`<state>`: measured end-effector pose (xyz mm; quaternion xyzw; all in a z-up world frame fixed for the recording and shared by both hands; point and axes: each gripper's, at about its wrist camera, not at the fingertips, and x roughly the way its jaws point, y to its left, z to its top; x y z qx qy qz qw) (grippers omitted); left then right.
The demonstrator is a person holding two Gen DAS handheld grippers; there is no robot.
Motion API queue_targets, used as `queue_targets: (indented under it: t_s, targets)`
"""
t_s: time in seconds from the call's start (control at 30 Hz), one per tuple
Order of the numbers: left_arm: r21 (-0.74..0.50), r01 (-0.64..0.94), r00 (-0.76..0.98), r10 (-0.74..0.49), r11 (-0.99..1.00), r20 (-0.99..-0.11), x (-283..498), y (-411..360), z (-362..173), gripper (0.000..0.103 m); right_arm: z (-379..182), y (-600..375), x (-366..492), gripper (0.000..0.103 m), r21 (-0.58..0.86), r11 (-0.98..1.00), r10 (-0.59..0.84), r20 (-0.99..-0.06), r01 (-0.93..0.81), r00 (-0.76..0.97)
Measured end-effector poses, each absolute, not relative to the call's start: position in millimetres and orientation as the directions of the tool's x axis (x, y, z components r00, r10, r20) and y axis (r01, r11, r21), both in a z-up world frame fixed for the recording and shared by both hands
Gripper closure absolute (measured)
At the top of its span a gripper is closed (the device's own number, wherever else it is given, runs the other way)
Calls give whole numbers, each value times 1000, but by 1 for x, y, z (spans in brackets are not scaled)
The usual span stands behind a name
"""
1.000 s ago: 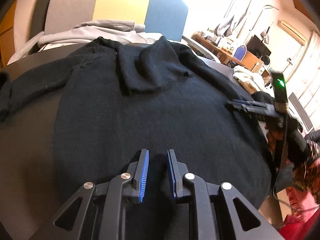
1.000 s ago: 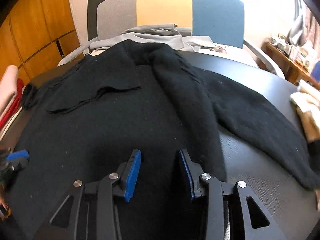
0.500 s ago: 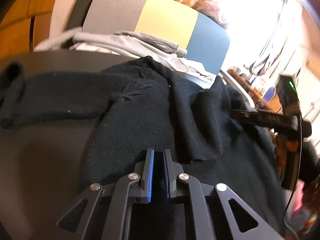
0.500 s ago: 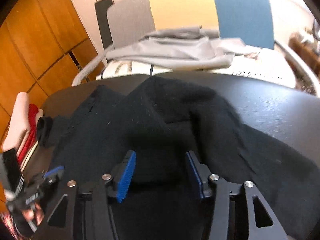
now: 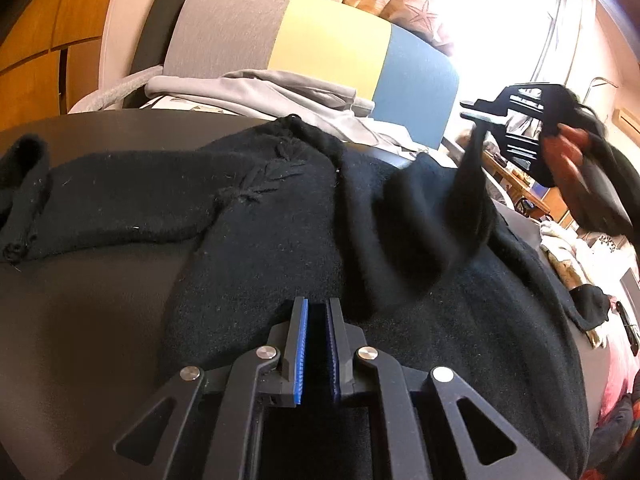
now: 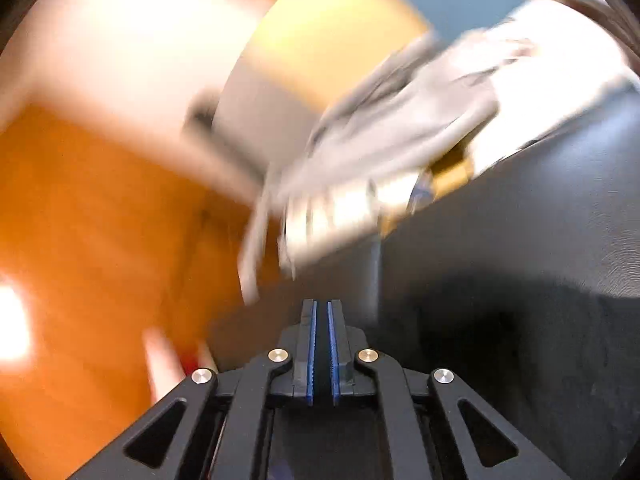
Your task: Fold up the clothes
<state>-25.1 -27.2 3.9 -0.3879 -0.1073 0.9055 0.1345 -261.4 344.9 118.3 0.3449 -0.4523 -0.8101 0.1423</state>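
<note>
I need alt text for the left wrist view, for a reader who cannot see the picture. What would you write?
A black sweater lies spread on a dark table, and the left gripper is shut on its near edge. At the right, the right gripper lifts a strip of the same sweater. Behind stands a grey, yellow and blue chair with grey clothes.
</note>
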Motion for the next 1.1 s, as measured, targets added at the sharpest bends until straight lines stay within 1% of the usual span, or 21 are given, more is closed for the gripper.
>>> queue_targets:
  t_s: [0.03, 0.07, 0.1, 0.17, 0.3, 0.4, 0.5, 0.53, 0.57, 0.6, 0.63, 0.7, 0.77, 0.83, 0.87, 0.9, 0.93, 0.97, 1.0, 1.03, 1.1]
  targets:
    - [-297, -160, -664, 326, -941, -674, -25, -27, 4, 94, 117, 356, -266, 88, 828, -545, -482, -439, -133, -758]
    - [-299, -160, -664, 327, -941, -673, -25, -27, 3, 94, 113, 363, -268, 70, 809, -565, -452, -467, -161, -760]
    - [-301, -160, -664, 328, -940, -672, -25, -28, 3, 94, 109, 370, -270, 64, 786, -591, -430, -498, -183, -753]
    - [-298, -160, -665, 326, -941, -672, -25, -27, 3, 94, 103, 366, -264, 57, 751, -641, -463, -540, -155, -703]
    - [-288, -160, -668, 318, -944, -673, -25, -25, 3, 94, 97, 323, -233, 50, 596, -802, -525, -667, 44, -528]
    - [-283, -160, -669, 315, -946, -674, -26, -25, 3, 94, 84, 285, -207, 49, 388, -905, -424, -786, 175, -450]
    - [-279, -159, -670, 311, -947, -674, -27, -24, 3, 94, 68, 264, -203, 49, 249, -941, -326, -842, 227, -429]
    - [-278, -159, -670, 310, -947, -674, -27, -24, 3, 94, 67, 258, -202, 57, 226, -942, -315, -847, 247, -427]
    - [-277, -159, -670, 309, -948, -675, -27, -24, 3, 94, 67, 253, -202, 90, 209, -940, -311, -849, 269, -427]
    - [-276, -159, -671, 308, -948, -675, -27, -24, 3, 94, 66, 251, -204, 96, 230, -930, -335, -849, 286, -409]
    - [-277, -158, -672, 309, -948, -673, -27, -24, 3, 94, 69, 252, -208, 96, 274, -919, -372, -841, 284, -394]
    - [-277, -157, -674, 308, -948, -671, -27, -23, 2, 94, 81, 270, -220, 96, 451, -864, -502, -755, 222, -422]
    - [-277, -157, -675, 308, -948, -670, -27, -23, 2, 94, 93, 291, -234, 96, 623, -766, -615, -636, 160, -467]
    - [-280, -157, -675, 311, -947, -670, -27, -24, 2, 94, 100, 321, -249, 96, 765, -641, -646, -492, 64, -584]
    - [-285, -157, -674, 313, -946, -669, -28, -24, 1, 94, 101, 339, -256, 94, 807, -590, -599, -443, -6, -667]
    - [-289, -157, -674, 316, -944, -668, -28, -25, 1, 94, 101, 355, -259, 90, 814, -576, -526, -438, -73, -729]
    - [-292, -157, -674, 319, -943, -667, -28, -25, 1, 94, 100, 362, -261, 81, 802, -587, -478, -452, -109, -753]
    - [-295, -156, -674, 320, -943, -666, -28, -26, 1, 94, 98, 367, -263, 53, 779, -613, -455, -482, -129, -749]
    - [-297, -155, -675, 321, -942, -665, -28, -27, 1, 94, 95, 370, -261, 43, 758, -639, -452, -507, -131, -734]
    - [-300, -155, -675, 322, -941, -664, -28, -27, 1, 94, 93, 372, -258, 40, 739, -662, -453, -529, -127, -717]
    - [-302, -155, -675, 324, -941, -663, -28, -27, 1, 94, 93, 375, -242, 40, 674, -734, -423, -549, -83, -721]
